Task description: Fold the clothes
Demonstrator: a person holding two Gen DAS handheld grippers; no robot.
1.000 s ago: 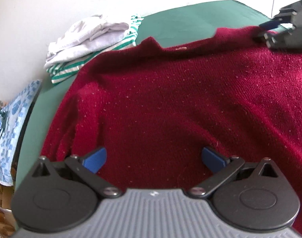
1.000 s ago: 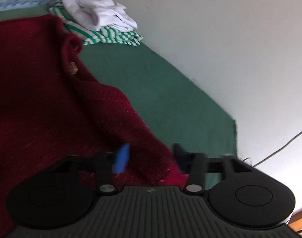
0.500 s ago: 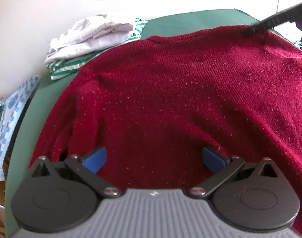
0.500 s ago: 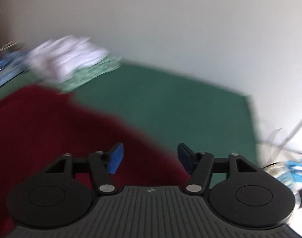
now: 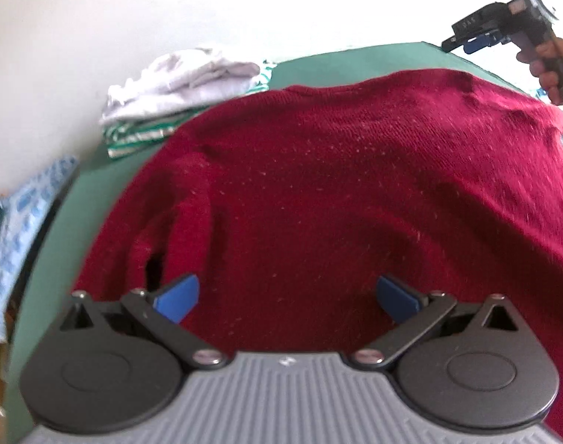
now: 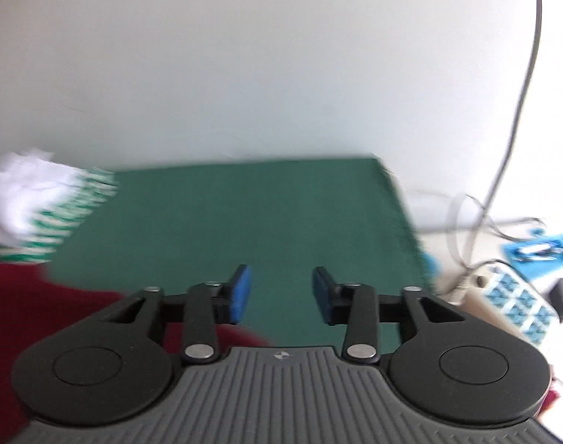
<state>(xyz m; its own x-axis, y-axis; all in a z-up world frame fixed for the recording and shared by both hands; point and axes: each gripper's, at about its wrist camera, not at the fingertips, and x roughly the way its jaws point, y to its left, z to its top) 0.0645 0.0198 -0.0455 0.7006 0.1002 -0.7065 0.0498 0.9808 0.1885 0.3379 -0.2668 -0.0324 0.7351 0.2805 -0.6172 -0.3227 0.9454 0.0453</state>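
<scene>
Little can be read; the right gripper [image 5: 477, 39], seen far off in the left wrist view, bears a small pale marking on its black body, too blurred to make out; each gripper's grey ribbed housing carries a small round emblem, at [image 5: 285, 361] and at [image 6: 280, 355], with no letters; nothing else shows writing.

Sweater [image 5: 355, 192]: spread flat on the table cover [image 5: 374, 59], filling its near and middle part. Stack of folded clothes [image 5: 181, 88]: on the cover behind the sweater, at its far left corner, against the wall [image 5: 96, 18]. Patterned cloth [image 5: 18, 229]: off the cover's left edge. Cable [image 6: 518, 85]: down the wall, right of the cover. Power strip [image 6: 510, 303]: beyond the cover's right edge.
</scene>
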